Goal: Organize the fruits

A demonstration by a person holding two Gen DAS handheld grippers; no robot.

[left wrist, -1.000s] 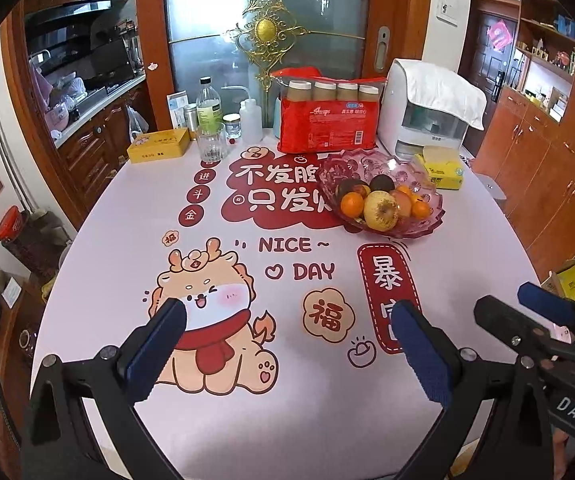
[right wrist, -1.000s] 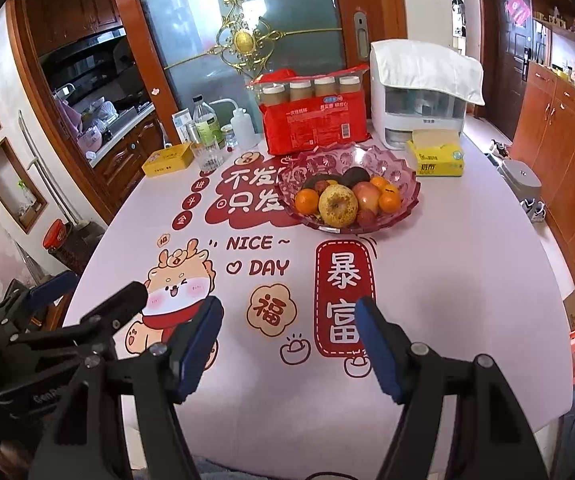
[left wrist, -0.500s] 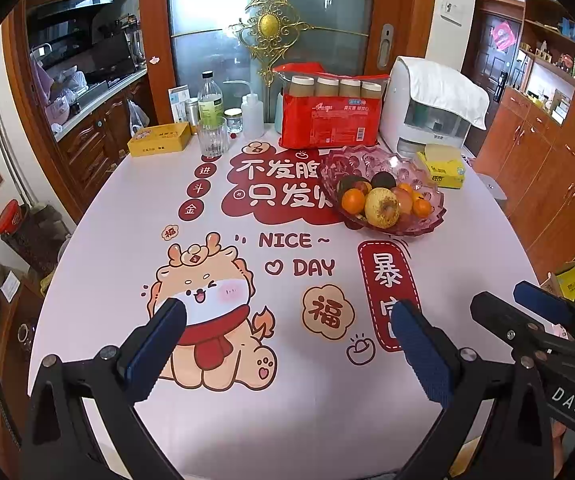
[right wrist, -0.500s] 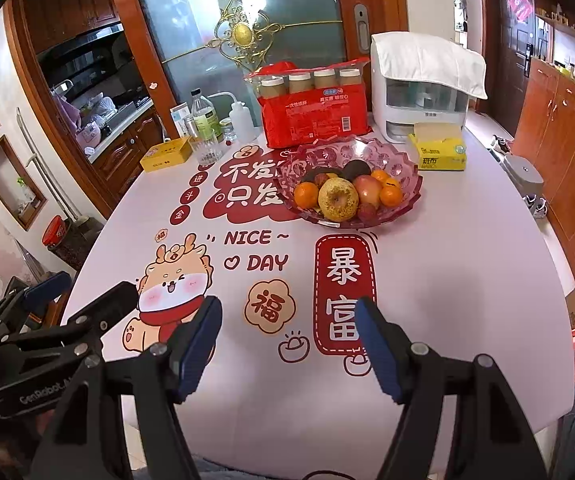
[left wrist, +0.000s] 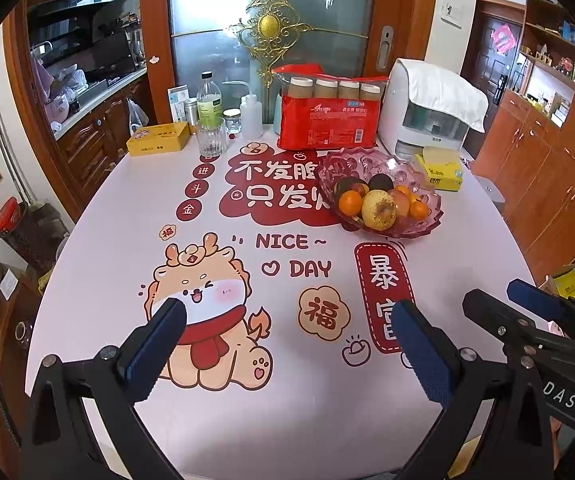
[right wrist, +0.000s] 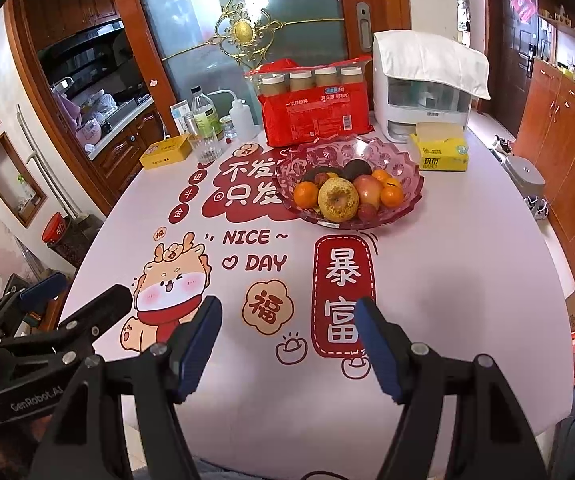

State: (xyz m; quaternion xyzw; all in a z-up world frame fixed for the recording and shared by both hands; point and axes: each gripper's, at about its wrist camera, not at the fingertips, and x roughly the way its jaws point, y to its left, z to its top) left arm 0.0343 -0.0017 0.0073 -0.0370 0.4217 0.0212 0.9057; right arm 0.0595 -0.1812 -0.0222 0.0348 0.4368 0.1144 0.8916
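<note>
Left wrist view: the left gripper [left wrist: 287, 344], black-framed with blue pads, is held over the near part of the white printed bench [left wrist: 215, 420], its jaws released and nothing between them. Farther back a yellow rectangular tin [left wrist: 158, 138] and a clear ribbed drinking glass [left wrist: 210, 137] are seen, then a red pack of paper cups [left wrist: 329, 118]. To the right, the pink scalloped glass fruit bowl [left wrist: 383, 168] is set on the bench, filled with oranges, a yellow apple and dark fruit. At the right edge the right gripper [right wrist: 287, 344] is held with jaws likewise released and empty.
</note>
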